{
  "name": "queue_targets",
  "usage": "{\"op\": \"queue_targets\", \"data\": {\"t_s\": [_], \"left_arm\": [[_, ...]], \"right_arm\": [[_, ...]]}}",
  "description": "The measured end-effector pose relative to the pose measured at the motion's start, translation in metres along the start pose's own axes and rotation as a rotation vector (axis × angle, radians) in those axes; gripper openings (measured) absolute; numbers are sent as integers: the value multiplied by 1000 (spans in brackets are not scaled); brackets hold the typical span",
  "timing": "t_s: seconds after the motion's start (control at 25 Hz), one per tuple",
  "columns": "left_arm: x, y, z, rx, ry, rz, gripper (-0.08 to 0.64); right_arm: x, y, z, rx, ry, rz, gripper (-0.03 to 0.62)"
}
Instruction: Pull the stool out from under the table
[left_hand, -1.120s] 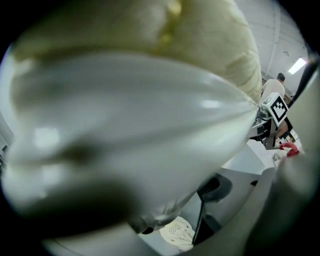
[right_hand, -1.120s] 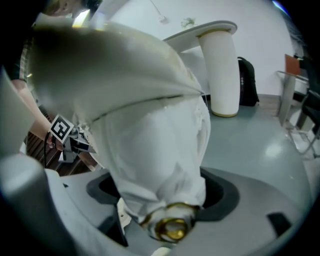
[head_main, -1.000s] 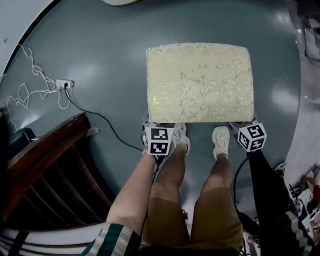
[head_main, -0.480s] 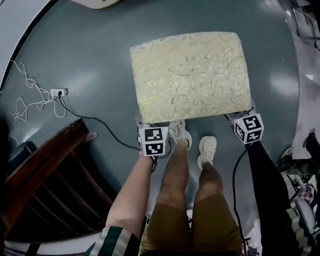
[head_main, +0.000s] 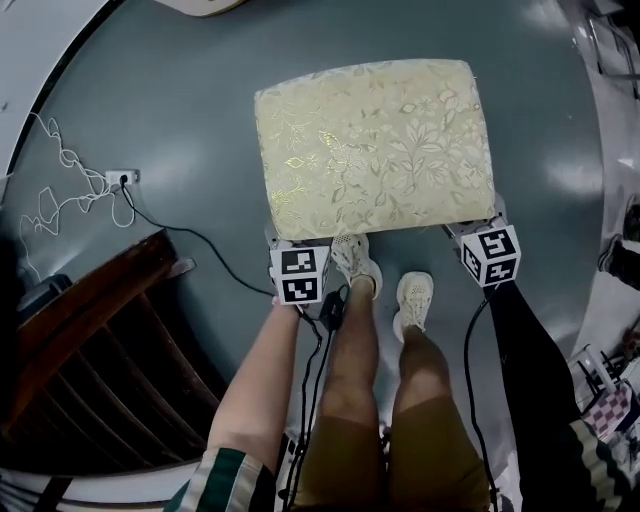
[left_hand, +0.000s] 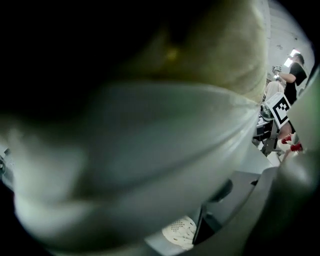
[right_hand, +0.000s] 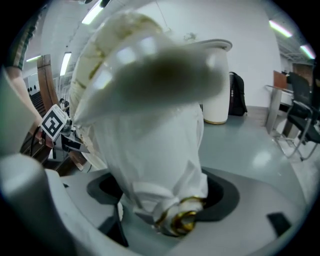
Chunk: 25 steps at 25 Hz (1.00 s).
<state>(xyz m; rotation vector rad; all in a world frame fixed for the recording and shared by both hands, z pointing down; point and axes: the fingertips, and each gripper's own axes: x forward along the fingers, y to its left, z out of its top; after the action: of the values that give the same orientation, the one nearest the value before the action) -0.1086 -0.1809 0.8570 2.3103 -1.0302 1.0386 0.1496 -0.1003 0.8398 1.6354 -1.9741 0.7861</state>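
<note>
The stool (head_main: 375, 145) has a cream floral cushion and stands out on the grey floor, just ahead of the person's feet. My left gripper (head_main: 285, 240) is at its near-left corner and my right gripper (head_main: 462, 228) at its near-right corner, both reaching under the cushion's edge. In the right gripper view a white stool leg (right_hand: 160, 150) with a gold foot (right_hand: 180, 220) fills the space between the jaws, which are closed on it. A blurred white part of the stool (left_hand: 150, 150) crowds the left gripper view, pressed close between those jaws. The fingertips are hidden in the head view.
A dark wooden frame (head_main: 100, 330) stands at the left, with a power strip (head_main: 122, 178) and a black cable (head_main: 210, 245) on the floor beside it. The person's shoes (head_main: 355, 265) sit between the grippers. A white pedestal (right_hand: 217, 100) and a black bag (right_hand: 237, 95) stand beyond.
The stool has shifted left and turned slightly, and both grippers moved with it at its near corners. The person's feet have stepped, the right shoe now further back.
</note>
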Motion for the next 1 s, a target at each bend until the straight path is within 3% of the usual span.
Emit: {"op": "queue_targets", "data": {"t_s": [0.4,1.0], "left_arm": [[-2,0,2,-8,28,5,397],[-9,4,-8,0,159,69,396]], "right_arm": [[-1,1,0,21,11,8,437],[-3,0,-3,36,111,1,440]]}}
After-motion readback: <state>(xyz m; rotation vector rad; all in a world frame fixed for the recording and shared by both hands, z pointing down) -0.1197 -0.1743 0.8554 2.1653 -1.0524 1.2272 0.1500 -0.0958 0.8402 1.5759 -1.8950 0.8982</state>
